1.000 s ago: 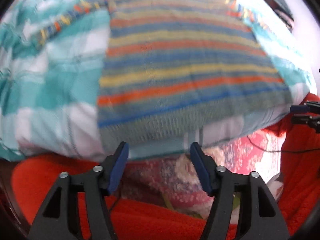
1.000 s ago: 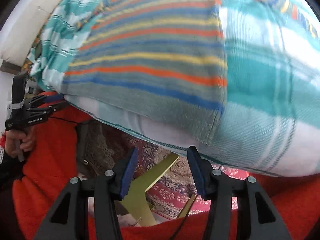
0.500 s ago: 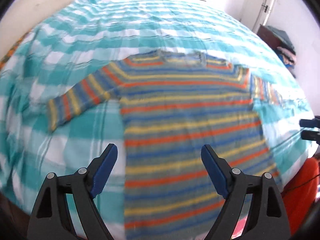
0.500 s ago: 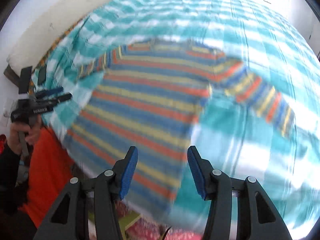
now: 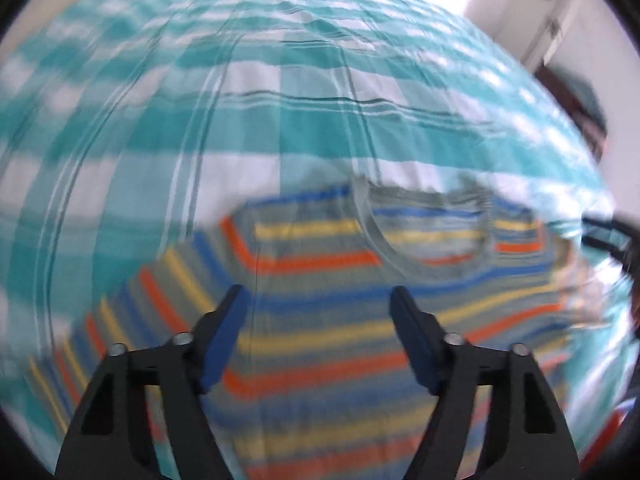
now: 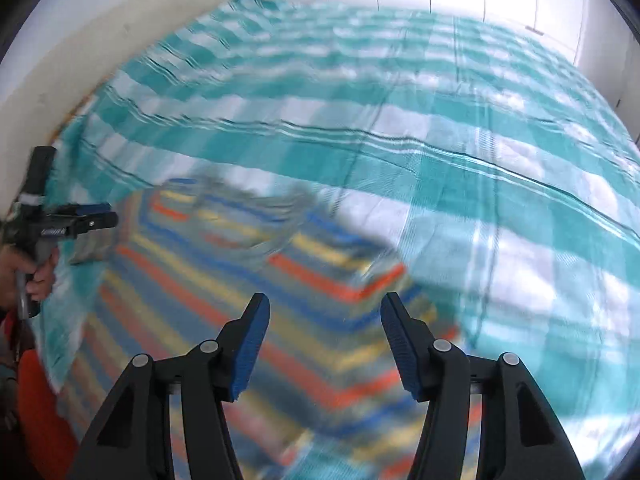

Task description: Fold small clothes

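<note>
your left gripper [image 5: 318, 334] and right gripper [image 6: 324, 338] hang empty, fingers apart; striped sweater [image 5: 340, 320] looks soft, floppy, so pinch its shoulder seams.

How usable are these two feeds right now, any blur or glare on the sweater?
Left wrist view: sweater smeared by motion blur, worst near the bottom; the neckline is still readable; the wall at top is blown out white. Right wrist view: blur is heavier, the stripes run together, and the bedsheet is streaky. Both hand-held grippers stay sharp.
</note>
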Demonstrator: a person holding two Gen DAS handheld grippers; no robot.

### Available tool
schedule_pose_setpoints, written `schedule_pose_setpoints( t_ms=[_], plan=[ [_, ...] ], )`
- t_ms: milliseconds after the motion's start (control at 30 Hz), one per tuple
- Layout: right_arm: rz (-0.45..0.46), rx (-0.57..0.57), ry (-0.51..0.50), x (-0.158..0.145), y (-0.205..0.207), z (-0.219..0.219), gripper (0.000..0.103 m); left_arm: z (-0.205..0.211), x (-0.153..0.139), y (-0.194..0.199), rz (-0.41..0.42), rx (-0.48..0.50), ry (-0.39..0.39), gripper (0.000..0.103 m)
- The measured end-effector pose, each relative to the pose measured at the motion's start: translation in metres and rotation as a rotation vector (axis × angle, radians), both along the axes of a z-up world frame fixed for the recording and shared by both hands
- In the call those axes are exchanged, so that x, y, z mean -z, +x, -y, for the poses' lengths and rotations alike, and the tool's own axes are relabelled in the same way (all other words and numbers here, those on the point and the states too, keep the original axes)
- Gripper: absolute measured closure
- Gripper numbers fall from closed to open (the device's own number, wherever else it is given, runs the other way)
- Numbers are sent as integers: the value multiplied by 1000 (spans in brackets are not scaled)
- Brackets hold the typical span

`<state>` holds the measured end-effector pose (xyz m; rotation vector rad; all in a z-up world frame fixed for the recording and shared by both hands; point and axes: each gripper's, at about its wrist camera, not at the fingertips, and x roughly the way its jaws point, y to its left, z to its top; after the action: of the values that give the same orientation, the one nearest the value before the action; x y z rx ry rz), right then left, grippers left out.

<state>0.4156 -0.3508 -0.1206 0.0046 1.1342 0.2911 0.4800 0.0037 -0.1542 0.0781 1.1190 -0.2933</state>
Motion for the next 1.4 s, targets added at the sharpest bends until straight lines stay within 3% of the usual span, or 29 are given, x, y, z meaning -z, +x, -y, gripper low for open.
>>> schedule_pose_setpoints(
  t_ms=[100, 200, 233, 267, 300, 367, 467, 500, 533, 567, 600, 733, 767, 867, 1000, 1167, 1233, 1300, 1400],
  plan=[
    [-23, -55, -17, 31, 43, -16, 47, 17, 28, 25, 5, 38, 50, 55],
    [-30, -99, -2, 53, 68, -33, 49, 22, 49, 47, -7, 33, 58, 65],
    [-44, -118, 12, 62, 77, -39, 60, 23, 56, 53, 4, 28, 64, 67],
    [-94, -141, 9, 76, 85, -48, 91, 23, 60, 56, 20, 17, 73, 74],
    [-102, -151, -83, 86, 90, -57, 100, 23, 62, 60, 41, 2, 89, 80],
    [-60, -136, -161, 91, 96, -64, 100, 20, 67, 67, 70, -50, 112, 87],
    [-29, -62, -142, 91, 96, -60, 98, 16, 69, 68, 84, -109, 92, 86],
    [-25, -45, -121, 89, 93, -57, 93, 17, 67, 66, 86, -112, 99, 84],
    [-22, -28, -118, 85, 90, -54, 81, 19, 63, 63, 84, -113, 110, 79],
    [-7, -5, -116, 75, 82, -50, 70, 18, 56, 57, 77, -112, 117, 62],
    [9, 4, -105, 66, 75, -47, 67, 17, 50, 50, 78, -114, 120, 48],
    [58, -65, 0, 23, 12, -46, 62, 1, 17, -12, 132, -82, 71, 34],
    [48, -98, 24, 19, -5, -50, 57, -2, 14, -30, 126, -72, 63, 31],
    [-33, -174, 72, 29, -66, -61, 55, -11, 19, -99, 70, -34, 63, 28],
    [-94, -220, 32, 51, -171, -80, 55, -21, 39, -199, -36, 10, 109, 28],
    [-109, -259, -47, 44, -300, -99, 55, -42, 43, -325, -66, 27, 201, 24],
    [-116, -253, -79, 39, -332, -104, 55, -44, 39, -350, -73, 28, 231, 24],
    [-72, -236, -46, 27, -360, -111, 55, -42, 25, -360, -30, 20, 239, 23],
    [-78, -222, 88, 25, -377, -121, 55, -30, 8, -368, 29, 4, 123, 16]
  ],
)
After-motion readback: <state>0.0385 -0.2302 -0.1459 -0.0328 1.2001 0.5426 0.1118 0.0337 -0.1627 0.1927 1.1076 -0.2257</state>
